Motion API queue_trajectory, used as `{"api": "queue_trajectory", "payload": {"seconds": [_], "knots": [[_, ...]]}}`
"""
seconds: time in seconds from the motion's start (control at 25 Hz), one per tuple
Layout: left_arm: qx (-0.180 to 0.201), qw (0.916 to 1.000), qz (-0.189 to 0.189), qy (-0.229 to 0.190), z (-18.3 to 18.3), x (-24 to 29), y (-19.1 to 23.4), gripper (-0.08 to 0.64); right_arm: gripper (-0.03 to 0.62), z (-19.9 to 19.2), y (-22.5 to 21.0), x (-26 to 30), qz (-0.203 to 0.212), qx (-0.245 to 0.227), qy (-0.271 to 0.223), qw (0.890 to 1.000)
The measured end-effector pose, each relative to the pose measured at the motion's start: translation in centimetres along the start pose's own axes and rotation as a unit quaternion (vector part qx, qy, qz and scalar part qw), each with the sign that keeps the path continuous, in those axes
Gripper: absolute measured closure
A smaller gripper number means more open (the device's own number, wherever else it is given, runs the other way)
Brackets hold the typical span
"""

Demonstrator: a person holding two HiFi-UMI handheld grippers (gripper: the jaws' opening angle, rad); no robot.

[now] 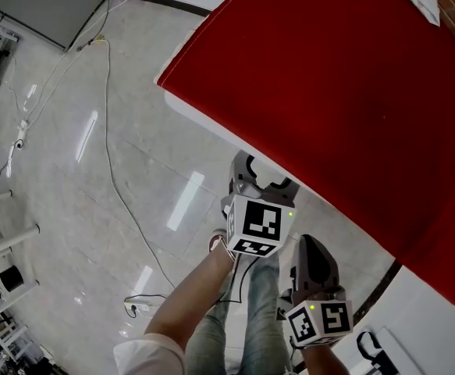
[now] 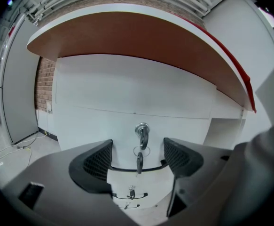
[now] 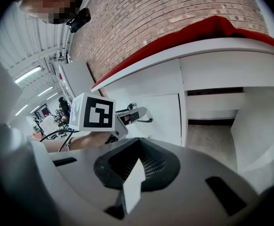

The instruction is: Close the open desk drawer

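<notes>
Left gripper point(image 2: 137, 158), jaws apart, faces the drawer point(image 2: 94, 131) front's key point(image 2: 142, 134) under the desk point(image 2: 127, 32) edge; right gripper point(image 3: 141, 166) jaws together

Bright overhead light, floor point(image 1: 133, 170) glare, heavy fisheye distortion at edges.

- Floor point(image 1: 71, 209): pale glossy tiles, streaked with reflections of long lights.
- A white cable point(image 1: 108, 155) trails across it towards a power strip point(image 1: 136, 307) (where it plugs in is not clear).
- Brick wall point(image 3: 174, 18) behind the desk point(image 1: 336, 92). The desk body is white and its top is covered in red cloth.
- Grey panel point(image 1: 40, 6) stands at the far edge of the floor.
- Strip lights point(image 3: 27, 74) are lit on a ribbed ceiling.
- White tube rack point(image 1: 8, 237) at the left edge.
</notes>
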State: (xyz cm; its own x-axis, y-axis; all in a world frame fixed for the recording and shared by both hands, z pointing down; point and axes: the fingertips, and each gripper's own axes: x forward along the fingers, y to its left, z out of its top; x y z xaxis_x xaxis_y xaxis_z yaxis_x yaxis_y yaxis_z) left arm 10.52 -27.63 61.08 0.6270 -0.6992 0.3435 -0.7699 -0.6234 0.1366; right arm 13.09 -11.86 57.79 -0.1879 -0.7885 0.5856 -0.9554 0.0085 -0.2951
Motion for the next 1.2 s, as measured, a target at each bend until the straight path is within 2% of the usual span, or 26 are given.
{"api": "queue_trajectory", "payload": {"seconds": [0.56, 0.88, 1.2], "knots": [[0.001, 1.0000, 0.005, -0.008, 0.11, 0.49, -0.13, 0.222, 0.594, -0.05, -0.73, 0.12, -0.013, 0.004, 0.004, 1.000], [0.000, 0.9999, 0.013, 0.007, 0.09, 0.63, -0.27, 0.221, 0.594, -0.07, -0.85, 0.17, -0.016, 0.008, 0.006, 1.000], [-0.001, 0.9999, 0.011, 0.003, 0.15, 0.61, -0.22, 0.221, 0.594, -0.52, -0.81, -0.03, -0.016, 0.006, 0.012, 1.000]]}}
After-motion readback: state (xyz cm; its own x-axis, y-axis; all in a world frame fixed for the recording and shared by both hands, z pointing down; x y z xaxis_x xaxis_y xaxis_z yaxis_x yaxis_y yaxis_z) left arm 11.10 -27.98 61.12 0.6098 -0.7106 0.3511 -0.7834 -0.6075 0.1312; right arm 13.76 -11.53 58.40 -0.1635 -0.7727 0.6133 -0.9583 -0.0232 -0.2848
